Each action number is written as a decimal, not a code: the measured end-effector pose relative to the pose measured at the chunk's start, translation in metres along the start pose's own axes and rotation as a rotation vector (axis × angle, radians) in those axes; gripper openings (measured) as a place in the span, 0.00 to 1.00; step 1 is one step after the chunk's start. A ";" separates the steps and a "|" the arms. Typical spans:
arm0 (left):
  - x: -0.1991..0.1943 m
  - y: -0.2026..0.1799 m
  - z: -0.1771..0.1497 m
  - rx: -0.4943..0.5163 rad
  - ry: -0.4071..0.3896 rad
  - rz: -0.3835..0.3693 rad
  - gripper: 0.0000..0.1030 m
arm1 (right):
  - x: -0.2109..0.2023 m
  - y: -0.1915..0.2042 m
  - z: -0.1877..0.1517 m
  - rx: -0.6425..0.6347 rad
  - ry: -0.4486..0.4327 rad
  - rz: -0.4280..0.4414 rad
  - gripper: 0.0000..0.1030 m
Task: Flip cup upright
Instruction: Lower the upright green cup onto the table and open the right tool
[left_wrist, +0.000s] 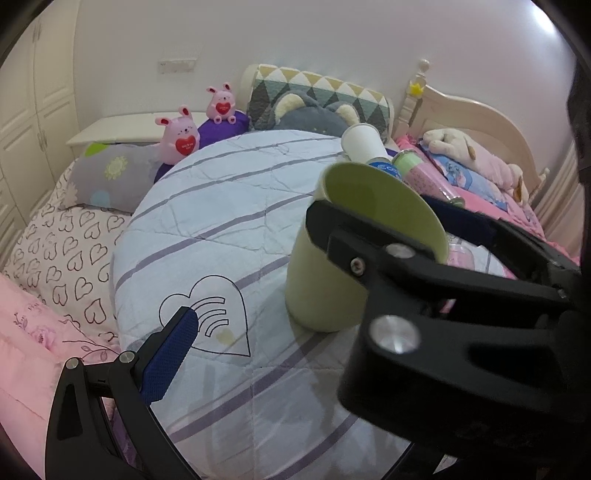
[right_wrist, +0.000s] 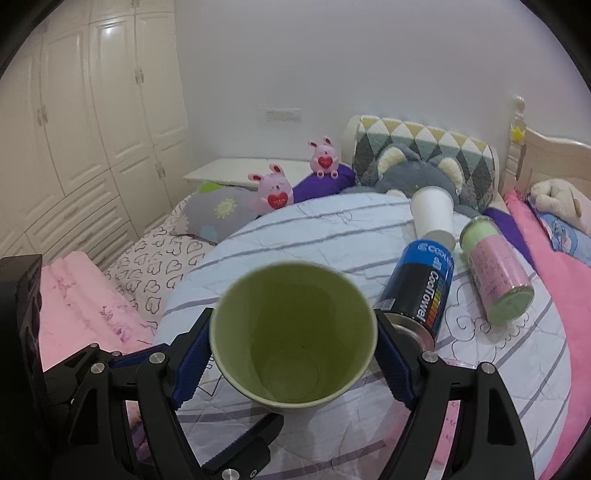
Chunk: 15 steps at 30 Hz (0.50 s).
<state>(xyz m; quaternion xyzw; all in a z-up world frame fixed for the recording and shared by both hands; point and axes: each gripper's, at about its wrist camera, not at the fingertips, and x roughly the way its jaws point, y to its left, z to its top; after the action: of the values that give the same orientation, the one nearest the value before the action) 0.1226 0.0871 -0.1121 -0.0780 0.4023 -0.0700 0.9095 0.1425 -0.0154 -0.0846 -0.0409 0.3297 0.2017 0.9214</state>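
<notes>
Right wrist fisheye: pale green paper cup (right_wrist: 293, 332) centred low in frame, mouth toward the lens, clamped at the rim between the blue pads of the right gripper (right_wrist: 293, 350) — pads pressed at 9 and 3 o'clock of the cup wall. From the left wrist view, same cup (left_wrist: 332, 280) seen standing on its base on the round, pale blue striped quilted cushion (left_wrist: 221, 221), mouth up and tipped slightly toward 1 o'clock, long axis near vertical. Base apparently touching the fabric, though contact itself hard to confirm. Flip judged essentially done; left to do: settle the cup level, let go, back away without tipping it on the soft surface.

Left gripper (left_wrist: 258, 314) spread wide, grasping nothing — only one blue pad in view, at 7 o'clock of the cup.

At 1 o'clock beyond the cup in the right wrist view: white paper cup (right_wrist: 433, 214) lying on its side, dark blue cylindrical towel can (right_wrist: 421, 291) and green-and-pink plastic canister (right_wrist: 495, 269), both also lying down, apart from the green cup.
</notes>
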 end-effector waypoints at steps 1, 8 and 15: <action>-0.001 0.000 0.000 0.000 -0.002 0.001 1.00 | -0.003 0.001 0.001 -0.006 -0.015 -0.002 0.82; -0.007 0.000 -0.003 -0.003 -0.012 -0.005 1.00 | -0.015 0.002 0.004 -0.012 -0.060 0.007 0.82; -0.023 -0.008 -0.005 0.008 -0.041 -0.010 1.00 | -0.029 -0.002 0.000 0.002 -0.090 0.009 0.82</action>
<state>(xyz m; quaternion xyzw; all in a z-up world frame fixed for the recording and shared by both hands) 0.1033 0.0836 -0.0971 -0.0779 0.3828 -0.0745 0.9175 0.1233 -0.0272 -0.0668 -0.0294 0.2882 0.2072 0.9344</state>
